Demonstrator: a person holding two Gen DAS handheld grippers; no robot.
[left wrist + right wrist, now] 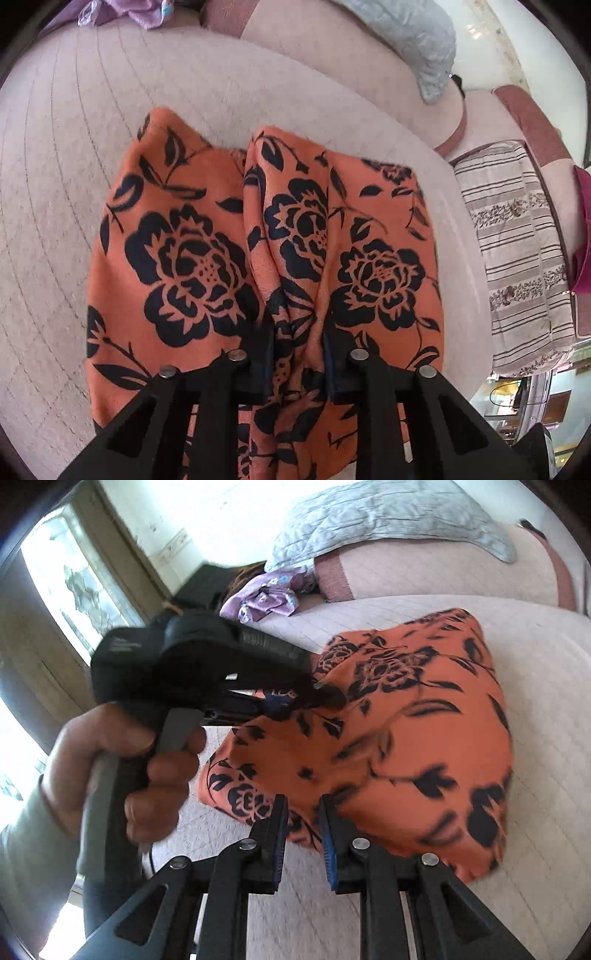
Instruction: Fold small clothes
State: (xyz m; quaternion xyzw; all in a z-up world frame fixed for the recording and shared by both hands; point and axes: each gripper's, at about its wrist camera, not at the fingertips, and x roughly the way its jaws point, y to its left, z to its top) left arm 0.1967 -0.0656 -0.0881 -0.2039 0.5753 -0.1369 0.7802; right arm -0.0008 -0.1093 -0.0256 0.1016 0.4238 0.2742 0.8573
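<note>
An orange garment with black flower print (229,240) lies on the pale quilted bed (55,184). My left gripper (298,332) is shut on a bunched ridge of the orange cloth, which rises between its jaws. In the right wrist view the garment (424,738) is partly folded over and lifted at its left side, where the left gripper (314,696) holds it. My right gripper (303,805) is open, its blue-padded jaws apart just at the garment's near edge, holding nothing.
A grey-blue quilted pillow (388,513) and a crumpled lilac cloth (266,600) lie at the head of the bed. A striped folded blanket (517,251) lies to the right of the garment. A window (74,576) is at left.
</note>
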